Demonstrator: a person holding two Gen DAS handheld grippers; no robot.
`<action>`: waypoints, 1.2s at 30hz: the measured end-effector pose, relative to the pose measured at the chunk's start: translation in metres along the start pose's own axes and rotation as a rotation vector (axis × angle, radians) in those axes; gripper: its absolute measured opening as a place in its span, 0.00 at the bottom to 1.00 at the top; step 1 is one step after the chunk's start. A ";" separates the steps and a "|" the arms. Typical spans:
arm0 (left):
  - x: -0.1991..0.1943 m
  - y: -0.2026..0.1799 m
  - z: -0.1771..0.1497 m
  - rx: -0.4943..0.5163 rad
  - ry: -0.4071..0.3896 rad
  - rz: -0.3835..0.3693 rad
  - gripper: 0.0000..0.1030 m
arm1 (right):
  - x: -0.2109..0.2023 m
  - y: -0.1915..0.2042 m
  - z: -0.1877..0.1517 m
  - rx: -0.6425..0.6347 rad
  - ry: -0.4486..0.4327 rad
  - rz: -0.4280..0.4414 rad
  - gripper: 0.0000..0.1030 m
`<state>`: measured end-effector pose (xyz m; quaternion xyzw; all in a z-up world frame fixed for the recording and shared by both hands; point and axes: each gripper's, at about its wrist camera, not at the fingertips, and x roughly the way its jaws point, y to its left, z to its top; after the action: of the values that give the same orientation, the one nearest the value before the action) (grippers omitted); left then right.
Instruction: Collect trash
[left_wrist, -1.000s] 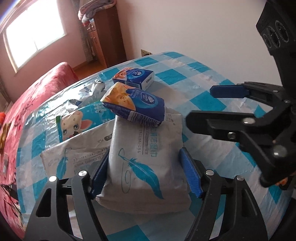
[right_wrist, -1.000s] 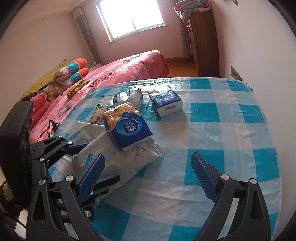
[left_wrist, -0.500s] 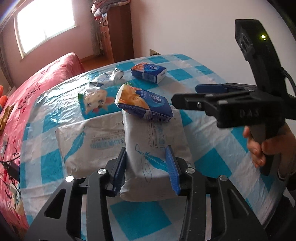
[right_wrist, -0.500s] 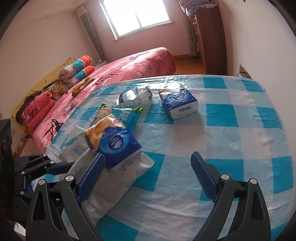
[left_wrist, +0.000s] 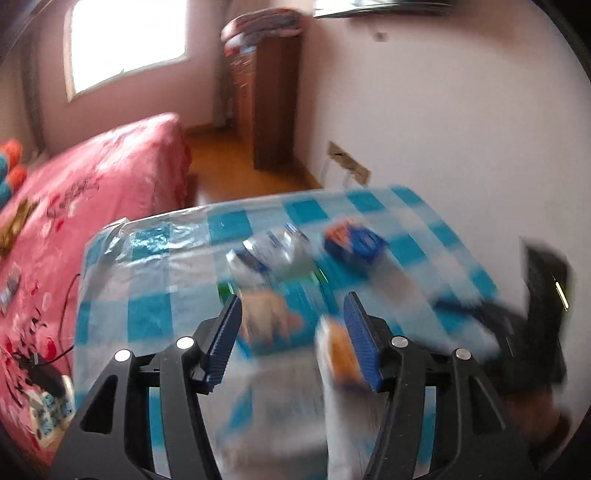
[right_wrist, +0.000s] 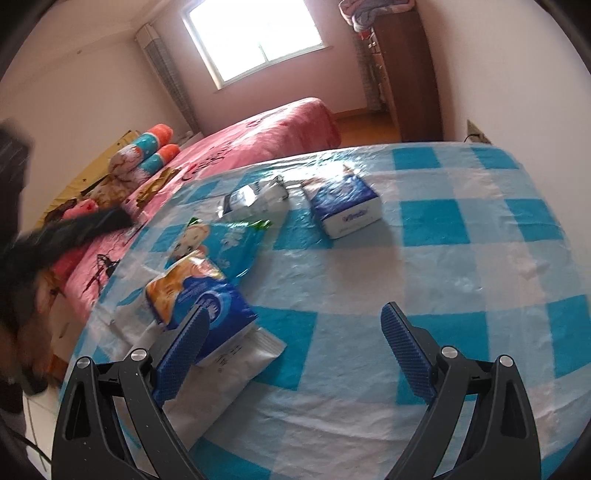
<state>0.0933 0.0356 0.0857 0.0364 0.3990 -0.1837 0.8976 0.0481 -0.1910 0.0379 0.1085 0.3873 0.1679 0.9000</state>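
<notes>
The tablecloth (right_wrist: 424, 266) is a check of bright blue and white squares under a glossy clear film. Near its far edge lies a tissue pack (right_wrist: 343, 208), dark blue on top with a white end panel. Left of it sits a crumpled wrapper (right_wrist: 258, 197), silver-white with dark blue patches. Nearer, a flat bag (right_wrist: 218, 243) is light blue with a cartoon face and a green top strip. A soft pack (right_wrist: 199, 295) is orange-yellow at one end and deep blue with a white round logo. Both grippers have black frames and blue ribbed fingers (right_wrist: 404, 349). The bed (right_wrist: 266, 129) beyond the tablecloth is pink-red.
</notes>
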 end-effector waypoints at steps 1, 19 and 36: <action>0.021 0.007 0.016 -0.047 0.021 0.007 0.57 | -0.001 0.000 0.002 -0.010 -0.007 -0.015 0.90; 0.139 -0.019 0.044 0.027 0.294 0.199 0.31 | -0.013 -0.016 0.007 -0.040 -0.054 -0.042 0.90; 0.127 -0.098 0.089 0.083 0.226 0.103 0.48 | -0.027 -0.032 0.004 0.011 -0.075 -0.038 0.90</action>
<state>0.1993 -0.1125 0.0615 0.1144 0.4871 -0.1487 0.8530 0.0407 -0.2313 0.0487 0.1126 0.3560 0.1445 0.9164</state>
